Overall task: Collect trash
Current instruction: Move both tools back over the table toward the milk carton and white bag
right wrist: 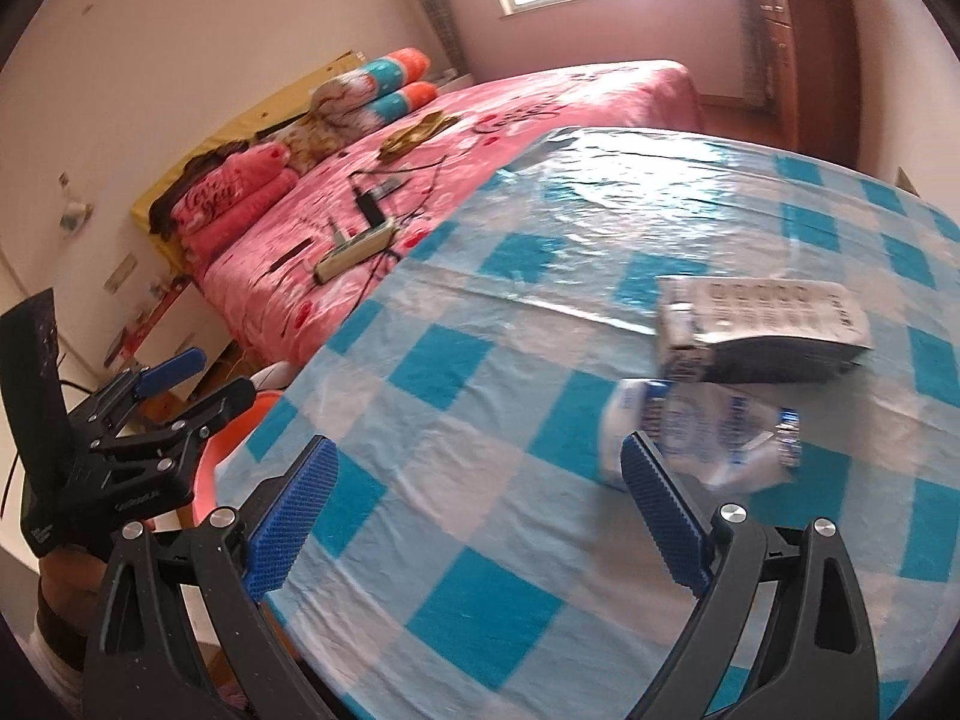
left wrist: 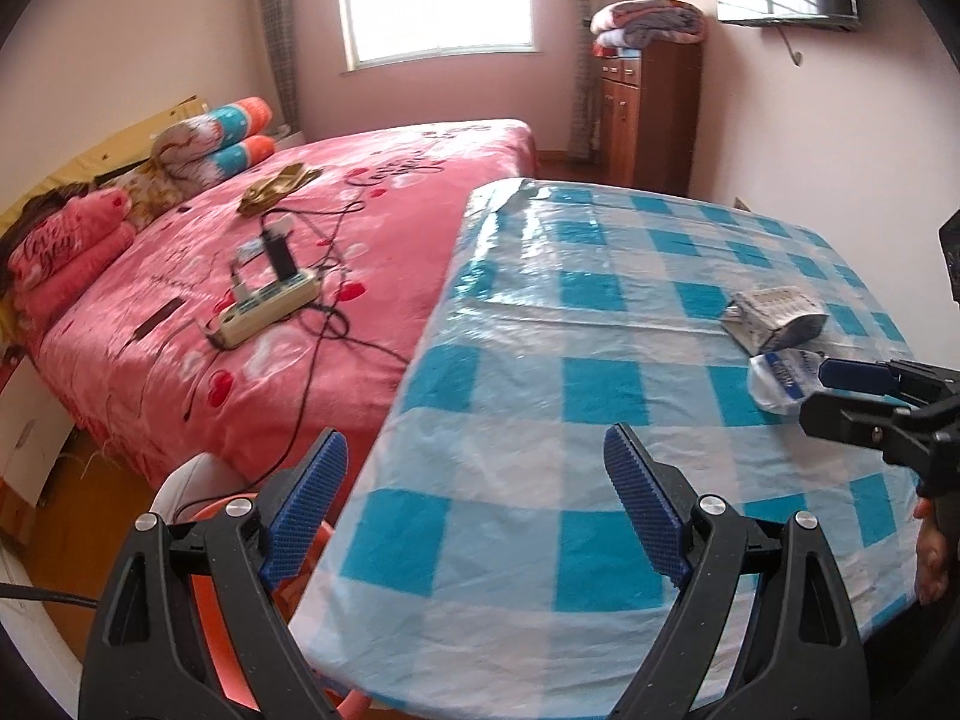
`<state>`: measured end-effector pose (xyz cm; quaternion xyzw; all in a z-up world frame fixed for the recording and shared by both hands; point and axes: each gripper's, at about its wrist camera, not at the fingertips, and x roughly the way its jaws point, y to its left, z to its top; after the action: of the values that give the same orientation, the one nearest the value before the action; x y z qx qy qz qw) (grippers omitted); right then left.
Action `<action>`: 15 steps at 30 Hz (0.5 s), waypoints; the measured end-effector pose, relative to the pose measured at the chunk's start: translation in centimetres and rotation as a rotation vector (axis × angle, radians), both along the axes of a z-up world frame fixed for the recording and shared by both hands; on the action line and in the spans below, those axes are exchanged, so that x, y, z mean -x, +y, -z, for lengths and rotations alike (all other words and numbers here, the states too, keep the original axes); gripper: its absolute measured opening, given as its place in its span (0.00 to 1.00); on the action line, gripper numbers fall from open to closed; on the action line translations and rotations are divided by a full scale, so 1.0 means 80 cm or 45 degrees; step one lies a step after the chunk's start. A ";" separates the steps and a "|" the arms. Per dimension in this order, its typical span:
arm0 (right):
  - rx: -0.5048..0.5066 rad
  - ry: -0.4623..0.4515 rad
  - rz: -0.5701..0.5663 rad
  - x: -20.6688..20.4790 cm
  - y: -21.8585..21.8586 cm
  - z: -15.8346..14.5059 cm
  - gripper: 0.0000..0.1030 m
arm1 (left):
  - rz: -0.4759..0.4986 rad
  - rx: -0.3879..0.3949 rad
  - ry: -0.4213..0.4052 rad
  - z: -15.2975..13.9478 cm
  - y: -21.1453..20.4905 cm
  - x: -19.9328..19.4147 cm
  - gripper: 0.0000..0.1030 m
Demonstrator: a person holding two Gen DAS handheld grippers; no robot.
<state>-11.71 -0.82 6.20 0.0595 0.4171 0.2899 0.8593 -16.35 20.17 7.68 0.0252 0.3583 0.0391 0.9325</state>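
A crumpled white and blue plastic wrapper [right wrist: 702, 426] lies on the blue checked tablecloth [right wrist: 480, 432], just in front of a squashed silver and black carton [right wrist: 762, 324]. My right gripper [right wrist: 480, 516] is open and empty, its right finger just short of the wrapper. In the left wrist view the wrapper [left wrist: 780, 381] and carton [left wrist: 774, 315] lie at the right, with the right gripper [left wrist: 840, 396] beside the wrapper. My left gripper [left wrist: 474, 510] is open and empty over the table's near left edge. It shows at the left in the right wrist view [right wrist: 192, 378].
A red and white bin [left wrist: 198, 486] stands below the table's left edge; it also shows in the right wrist view [right wrist: 240, 420]. A pink bed [left wrist: 288, 240] with a power strip [left wrist: 267, 309], cables and pillows lies to the left. A wooden cabinet [left wrist: 648, 114] stands at the back.
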 end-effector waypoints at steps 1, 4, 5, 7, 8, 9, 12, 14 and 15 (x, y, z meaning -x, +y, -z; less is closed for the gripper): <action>0.000 0.001 0.014 -0.001 -0.006 0.001 0.91 | 0.012 0.000 0.000 -0.001 -0.004 -0.003 0.85; -0.009 0.005 0.071 -0.003 -0.029 0.002 0.91 | 0.059 0.000 0.005 -0.001 -0.020 -0.011 0.86; -0.014 0.010 0.088 -0.004 -0.037 0.003 0.91 | 0.078 -0.002 0.009 0.000 -0.026 -0.014 0.86; -0.018 0.025 0.115 -0.006 -0.050 0.006 0.91 | 0.110 -0.005 0.020 0.002 -0.036 -0.021 0.86; -0.019 0.031 0.131 -0.008 -0.057 0.007 0.91 | 0.126 -0.004 0.023 0.003 -0.042 -0.023 0.86; -0.022 0.035 0.144 -0.008 -0.064 0.008 0.91 | 0.150 -0.003 0.027 0.004 -0.049 -0.027 0.86; -0.034 0.041 0.195 -0.011 -0.088 0.010 0.91 | 0.204 -0.007 0.038 0.008 -0.069 -0.038 0.86; -0.040 0.047 0.226 -0.013 -0.103 0.010 0.91 | 0.235 -0.006 0.045 0.010 -0.083 -0.044 0.86; -0.045 0.048 0.243 -0.015 -0.112 0.011 0.91 | 0.259 -0.008 0.049 0.011 -0.092 -0.049 0.86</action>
<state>-10.53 -9.76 5.33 0.1197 0.4206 0.2127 0.8738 -12.39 12.79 6.80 0.0652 0.3717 -0.0552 0.9244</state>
